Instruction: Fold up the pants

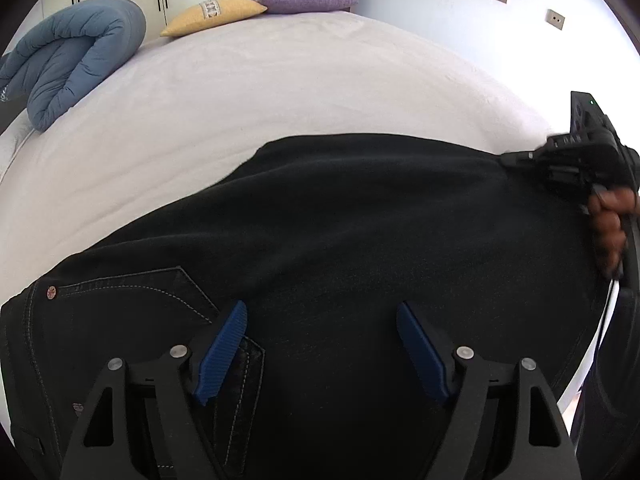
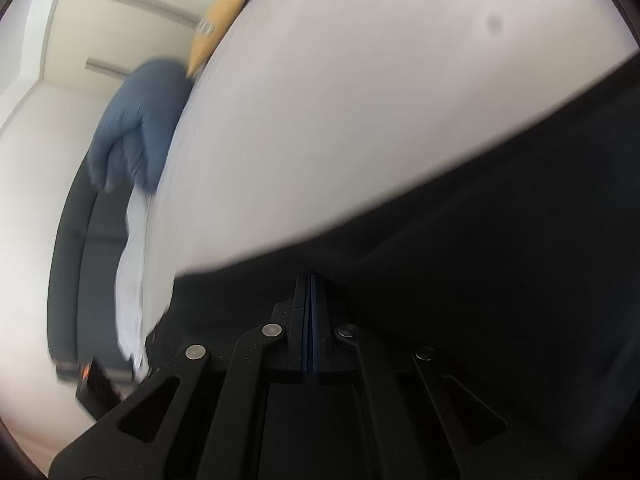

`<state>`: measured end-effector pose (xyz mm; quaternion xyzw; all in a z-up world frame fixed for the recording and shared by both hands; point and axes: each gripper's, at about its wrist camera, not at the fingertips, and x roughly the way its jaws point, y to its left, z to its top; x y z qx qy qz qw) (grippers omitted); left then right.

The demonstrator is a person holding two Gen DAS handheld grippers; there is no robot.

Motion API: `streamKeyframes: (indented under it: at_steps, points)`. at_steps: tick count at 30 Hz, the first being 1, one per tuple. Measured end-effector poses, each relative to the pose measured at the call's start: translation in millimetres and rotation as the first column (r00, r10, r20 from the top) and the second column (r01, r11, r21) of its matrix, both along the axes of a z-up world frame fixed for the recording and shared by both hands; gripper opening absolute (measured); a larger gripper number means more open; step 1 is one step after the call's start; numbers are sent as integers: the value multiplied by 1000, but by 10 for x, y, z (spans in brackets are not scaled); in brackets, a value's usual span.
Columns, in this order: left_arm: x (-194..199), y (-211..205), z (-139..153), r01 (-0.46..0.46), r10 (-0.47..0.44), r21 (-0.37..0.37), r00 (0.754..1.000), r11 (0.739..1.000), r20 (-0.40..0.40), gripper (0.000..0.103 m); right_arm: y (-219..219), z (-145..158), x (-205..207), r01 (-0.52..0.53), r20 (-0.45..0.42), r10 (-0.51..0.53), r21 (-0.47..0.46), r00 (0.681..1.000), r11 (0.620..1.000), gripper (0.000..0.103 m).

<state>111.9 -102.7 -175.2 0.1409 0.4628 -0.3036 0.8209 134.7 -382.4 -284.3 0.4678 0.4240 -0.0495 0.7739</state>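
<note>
"Where are the pants (image 1: 340,240) now?"

"They lie flat on the bed (image 1: 280,80), dark and spread wide. The end with the pocket is close to me on my left side. The other end reaches toward my right."

"What is your left hand-held gripper (image 1: 320,344) doing?"

"It hangs just over the pocket end with its blue fingers (image 1: 224,348) wide apart. Nothing is between them yet. They do not pinch the cloth."

"And your right hand-held gripper (image 2: 311,320)?"

"It is squeezed all the way closed, right at the far edge of the pants. I cannot tell if a bit of cloth is caught in there. It is all too dark and blurry."

"So which step is this?"

"I think I am getting a hold on both ends, so I can fold one over."

"What comes next?"

"My left one should go down and pinch the pocket end. Then I think both should lift together, so the cloth does not bunch up."
</note>
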Motion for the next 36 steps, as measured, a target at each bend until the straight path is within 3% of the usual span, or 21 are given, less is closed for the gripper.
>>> streamKeyframes:
  at_steps: [3, 6, 8, 10, 13, 15, 16, 17, 18, 21, 24, 25, 27, 29, 32, 34, 36]
  points:
    - [10, 58, 41, -35, 36, -21, 999, 999, 31, 80, -341, 179, -20, 134, -34, -140, -153, 990, 979, 0]
    - [-112, 194, 155, -72, 76, -84, 996, 994, 49, 80, -526, 469, -192, 213, 11, -213, -120, 977, 970, 0]
    - [-158, 221, 239, -78, 85, -123, 995, 989, 58, 80, -376, 729, -296, 165, 93, -156, -108, 983, 980, 1]
    - [-193, 171, 226, -62, 68, -126, 996, 990, 50, 80, 16, 770, -357, 53, 124, -46, -48, 991, 997, 2]
    - [-188, -10, 27, -42, 43, -46, 999, 998, 12, 80, 724, 525, -334, -128, 105, 125, 20, 987, 992, 2]
    - [-132, -34, -92, -52, 52, -32, 999, 998, -5, 78, 915, 209, -371, -159, 14, 159, -6, 987, 987, 0]
    - [-144, 25, -102, -47, 47, -54, 999, 997, 0, 76, 859, 42, -429, -124, 22, 124, 21, 992, 992, 0]
    - [-155, 61, -96, -45, 45, -51, 999, 998, 5, 72, 708, -63, -523, -72, 86, 64, 94, 994, 993, 0]
    - [-176, 112, -72, -41, 42, -38, 999, 998, 19, 69, 558, -79, -617, -18, 87, 10, 81, 996, 997, 0]
    - [-260, 256, -47, -64, 64, 9, 996, 998, 65, 68, -48, 46, -776, 157, 27, -155, -97, 988, 983, 0]
    - [-132, 647, 58, -155, 154, 8, 985, 988, 72, 55, -529, 209, -1094, 332, -23, -340, -151, 940, 931, 0]
    - [-85, 735, 141, -176, 177, -19, 981, 984, 79, 55, -518, 302, -1141, 350, -31, -362, -181, 932, 919, 5]
    - [44, 778, 257, -173, 178, -74, 981, 982, 70, 55, -302, 445, -1089, 289, 33, -287, -127, 957, 949, 6]
    - [218, 606, 319, -116, 123, -106, 991, 988, 59, 55, 140, 458, -860, 152, 97, -149, -32, 984, 988, 6]
    - [371, 169, 167, 21, -18, -49, 998, 999, 58, 56, 983, 372, -352, -93, 136, 91, 7, 987, 996, 6]
    - [573, 122, -50, 18, -19, 17, 999, 1000, 28, 56, 1411, 191, -40, -200, 125, 193, 40, 973, 979, 6]
    - [665, 265, -147, -2, 1, -27, 1000, 1000, -19, 26, 1835, -26, 131, -244, 66, 242, 33, 968, 969, 6]
